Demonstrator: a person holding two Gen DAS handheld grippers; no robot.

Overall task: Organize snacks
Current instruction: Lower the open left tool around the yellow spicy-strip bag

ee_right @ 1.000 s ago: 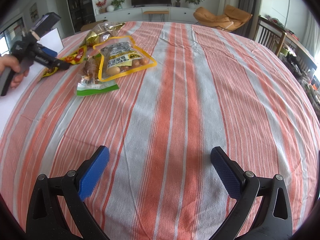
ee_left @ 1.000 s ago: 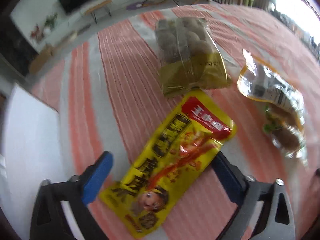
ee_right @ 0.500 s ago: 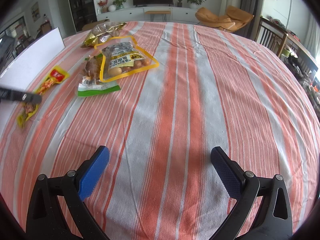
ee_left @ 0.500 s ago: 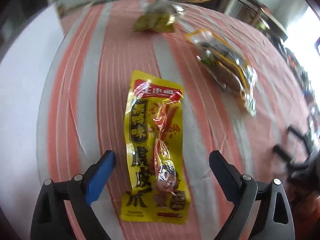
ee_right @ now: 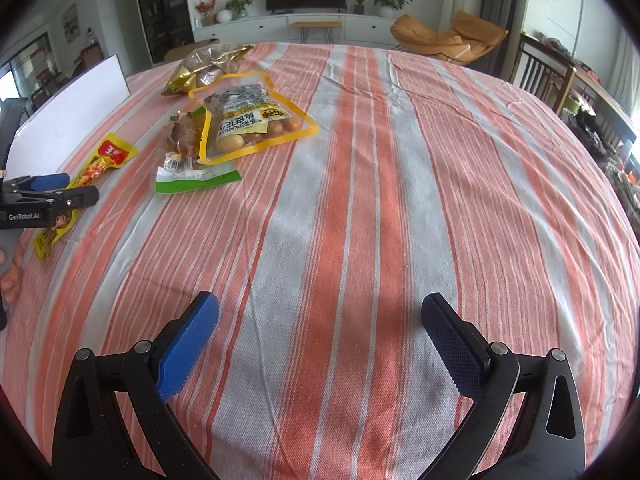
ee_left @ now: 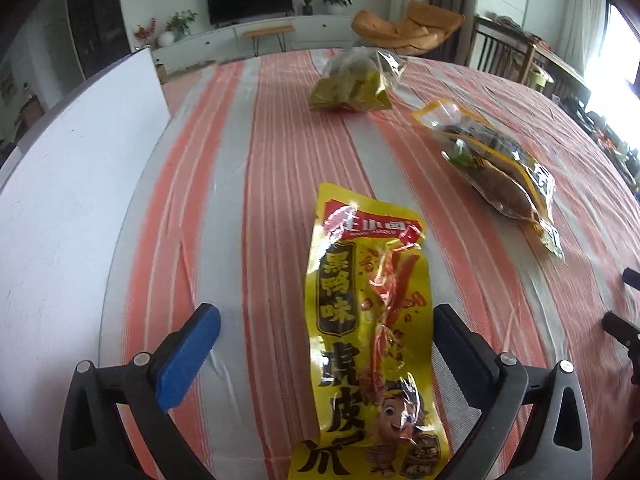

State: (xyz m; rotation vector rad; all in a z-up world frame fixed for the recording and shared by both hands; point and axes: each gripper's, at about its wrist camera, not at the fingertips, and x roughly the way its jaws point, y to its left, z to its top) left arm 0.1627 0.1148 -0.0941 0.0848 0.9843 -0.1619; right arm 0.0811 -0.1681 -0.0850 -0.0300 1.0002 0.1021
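A long yellow snack packet (ee_left: 368,340) with a red label lies flat on the striped tablecloth (ee_left: 248,184). It sits between the fingers of my left gripper (ee_left: 324,316), whose jaws are opening; the blue pads do not press on it, though its right edge lies close to the right pad. In the right wrist view the same yellow packet (ee_right: 108,156) lies at the far left under the left gripper (ee_right: 60,190). My right gripper (ee_right: 320,308) hovers open over bare cloth with nothing between its fingers.
A gold bag (ee_right: 204,68), a yellow-rimmed peanut pouch (ee_right: 248,120) and a green-edged pouch (ee_right: 188,160) lie in a cluster at the back left. A white board (ee_right: 68,124) stands along the table's left edge. Chairs stand beyond the table on the right.
The left gripper swung sideways and its jaws widened. The yellow packet, tilted between the jaws before, now lies flat and lengthwise on the cloth. The right gripper has not moved.
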